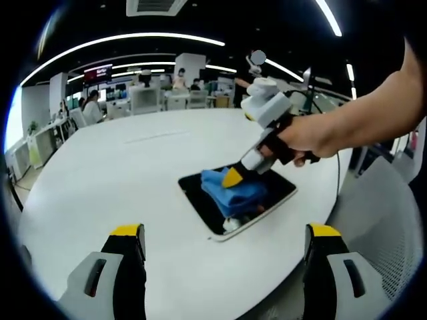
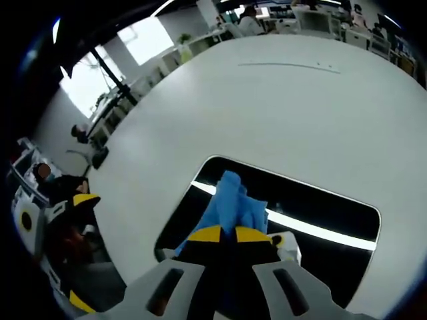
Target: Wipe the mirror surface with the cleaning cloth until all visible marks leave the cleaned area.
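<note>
Big round white desk point(image 1: 120, 173) first, spreading wide under everything. On it, near the edge closest to the person, the dark rectangular mirror point(image 1: 200, 190), lying flat, white-framed, long axis running from the near desk edge away toward the desk's middle. Bunched on the mirror, the blue cleaning cloth point(image 1: 235, 193), sitting toward the mirror's middle and near end. Pinned there by the right hand-held gripper point(image 2: 228, 235), yellow tips drawn together on the cloth, pressed down onto the glass. Person's hand point(image 1: 310, 137) gripping that tool from beyond the mirror's far side. Left hand-held gripper point(image 1: 223, 233) hanging back off the mirror, over the near desk edge, jaws wide apart, holding nothing. Bare glass stretching away from the cloth along the mirror's long axis, so probably the next stroke's direction. Marks on the mirror too faint to make out.
</note>
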Demonstrator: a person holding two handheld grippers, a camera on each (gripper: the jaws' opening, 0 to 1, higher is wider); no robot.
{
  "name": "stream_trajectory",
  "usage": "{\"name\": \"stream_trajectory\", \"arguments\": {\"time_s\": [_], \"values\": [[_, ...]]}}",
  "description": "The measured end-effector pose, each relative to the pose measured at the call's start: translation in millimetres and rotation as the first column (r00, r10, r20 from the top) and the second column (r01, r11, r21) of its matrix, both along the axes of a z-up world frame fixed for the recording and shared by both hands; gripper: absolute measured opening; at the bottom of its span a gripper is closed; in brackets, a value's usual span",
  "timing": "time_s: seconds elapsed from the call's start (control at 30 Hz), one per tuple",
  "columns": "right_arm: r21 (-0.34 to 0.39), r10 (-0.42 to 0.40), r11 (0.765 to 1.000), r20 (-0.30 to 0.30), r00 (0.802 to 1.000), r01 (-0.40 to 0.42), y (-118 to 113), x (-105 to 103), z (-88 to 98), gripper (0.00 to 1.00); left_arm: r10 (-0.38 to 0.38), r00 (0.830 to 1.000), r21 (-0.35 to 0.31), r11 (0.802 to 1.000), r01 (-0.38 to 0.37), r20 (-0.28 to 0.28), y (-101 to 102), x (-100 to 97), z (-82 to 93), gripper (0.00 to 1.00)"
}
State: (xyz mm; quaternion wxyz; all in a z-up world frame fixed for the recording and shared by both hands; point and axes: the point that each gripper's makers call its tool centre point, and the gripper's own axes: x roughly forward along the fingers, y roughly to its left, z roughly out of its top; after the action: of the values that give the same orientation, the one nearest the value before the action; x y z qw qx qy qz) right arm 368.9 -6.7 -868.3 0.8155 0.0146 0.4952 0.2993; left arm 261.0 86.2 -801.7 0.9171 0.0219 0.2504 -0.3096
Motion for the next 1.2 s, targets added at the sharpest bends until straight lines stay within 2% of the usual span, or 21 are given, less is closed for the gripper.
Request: {"name": "stream_trajectory", "arguments": {"time_s": [0.53,0.83,1.2], "values": [[-0.019,-0.026,0.999,-0.003,1.000,0.026,-36,2,-0.2,0.00,0.024,1.000,-0.002,1.000,-0.024,0.004,3,1.7,0.1,0.99],[-0.057,-0.009,0.998,0.004,1.000,0.009,-53,3,-0.4,0.00,0.034,0.999,0.000,0.999,-0.034,0.007,5,2.4,0.8,0.99],[-0.057,-0.043,0.997,-0.010,0.999,0.042,-77,4,-1.3,0.00,0.033,0.999,0.002,0.999,-0.033,0.009,6,2.7,1.8,0.99]]}}
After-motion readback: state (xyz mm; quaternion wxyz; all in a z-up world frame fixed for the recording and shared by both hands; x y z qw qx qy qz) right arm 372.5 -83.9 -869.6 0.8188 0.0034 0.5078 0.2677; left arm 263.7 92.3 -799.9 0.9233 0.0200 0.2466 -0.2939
